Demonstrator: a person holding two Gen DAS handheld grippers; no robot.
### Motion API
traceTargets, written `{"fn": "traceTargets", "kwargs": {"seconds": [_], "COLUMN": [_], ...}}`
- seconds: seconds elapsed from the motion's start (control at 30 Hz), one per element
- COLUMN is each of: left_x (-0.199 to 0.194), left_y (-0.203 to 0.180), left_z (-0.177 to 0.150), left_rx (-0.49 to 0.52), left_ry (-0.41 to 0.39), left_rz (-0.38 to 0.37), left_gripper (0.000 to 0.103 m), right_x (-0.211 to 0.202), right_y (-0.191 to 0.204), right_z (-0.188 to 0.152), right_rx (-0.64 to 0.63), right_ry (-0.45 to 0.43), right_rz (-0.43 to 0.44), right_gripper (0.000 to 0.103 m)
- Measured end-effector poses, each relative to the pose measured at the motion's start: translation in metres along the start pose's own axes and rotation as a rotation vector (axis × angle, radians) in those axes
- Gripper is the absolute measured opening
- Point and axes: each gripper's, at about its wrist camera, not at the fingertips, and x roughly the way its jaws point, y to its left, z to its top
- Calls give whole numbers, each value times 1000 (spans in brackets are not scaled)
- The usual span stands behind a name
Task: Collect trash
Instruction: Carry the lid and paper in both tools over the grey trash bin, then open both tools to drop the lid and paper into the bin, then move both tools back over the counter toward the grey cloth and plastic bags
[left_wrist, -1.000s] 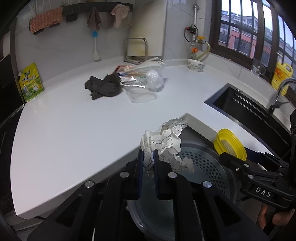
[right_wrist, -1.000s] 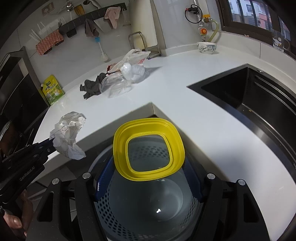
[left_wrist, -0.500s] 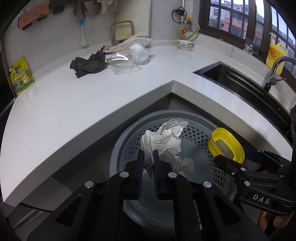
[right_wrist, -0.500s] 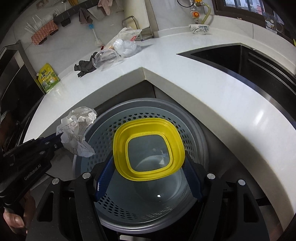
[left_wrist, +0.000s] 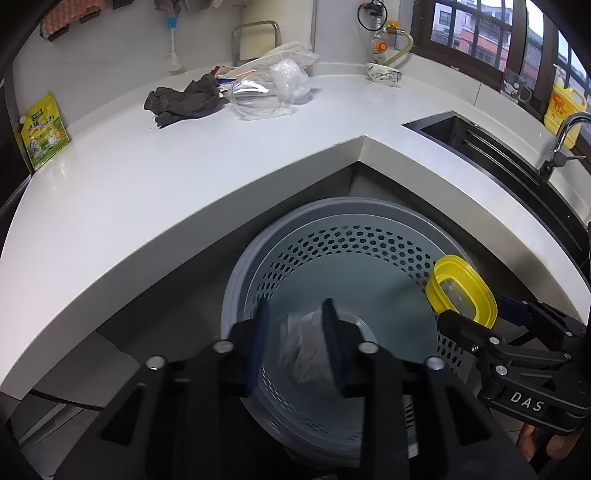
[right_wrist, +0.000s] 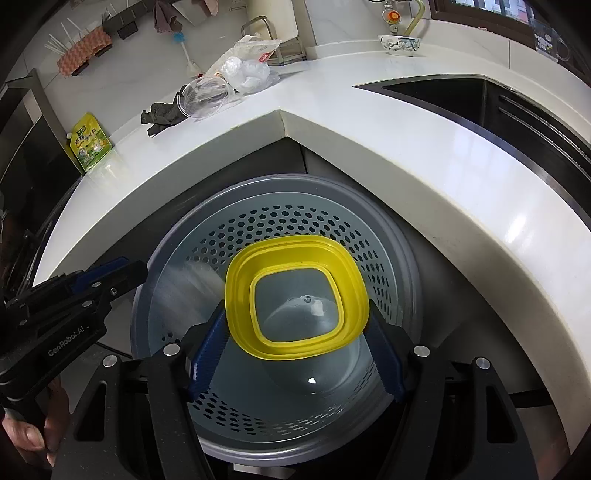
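The left gripper (left_wrist: 297, 334) hung over the grey perforated bin (left_wrist: 343, 236), its jaws spread apart, and a blurred crumpled paper (left_wrist: 304, 350) showed between them, inside the bin and free of both pads. At three o'clock in the left wrist view, the right gripper (right_wrist: 295, 338) was clamped on a yellow lid (right_wrist: 295, 301) above the bin's opening. At twelve o'clock on the white counter (left_wrist: 147, 177) lay a dark rag (left_wrist: 181, 103) and clear plastic packaging (left_wrist: 273, 88).

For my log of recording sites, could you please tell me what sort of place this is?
Most likely a home kitchen. A white counter wraps a corner, with a dark sink and tap let into it. A bottle brush hangs on the wall, and a yellow oil jug stands on the windowsill.
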Motion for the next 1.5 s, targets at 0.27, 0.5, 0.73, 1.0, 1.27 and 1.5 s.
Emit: {"fn": "traceTargets", "kwargs": {"seconds": [0.27, 0.5, 0.73, 1.0, 1.27, 1.5], "left_x": [-5, -5, -6, -12, -24, -39], "left_y": [4, 5, 6, 12, 22, 40], "left_z": [1, 2, 2, 5, 14, 30], "left_rx": [-14, -17, -22, -35, -54, -78], "left_ry": [-26, -24, -24, -43, -88, -156], "left_rz": [18, 20, 21, 28, 46, 86], "left_gripper": [59, 59, 59, 68, 77, 86], "right_x": [-2, -4, -5, -12, -22, -30], "right_y": [-3, -6, -4, -2, 2, 10], "right_z": [2, 3, 4, 6, 10, 22], "right_rx": [19, 29, 20, 8, -16, -59], "right_ry": [-3, -6, -12, -40, -85, -140], "right_rz": [4, 4, -1, -1, -15, -36], "right_gripper": [73, 76, 76, 76, 76, 76]}}
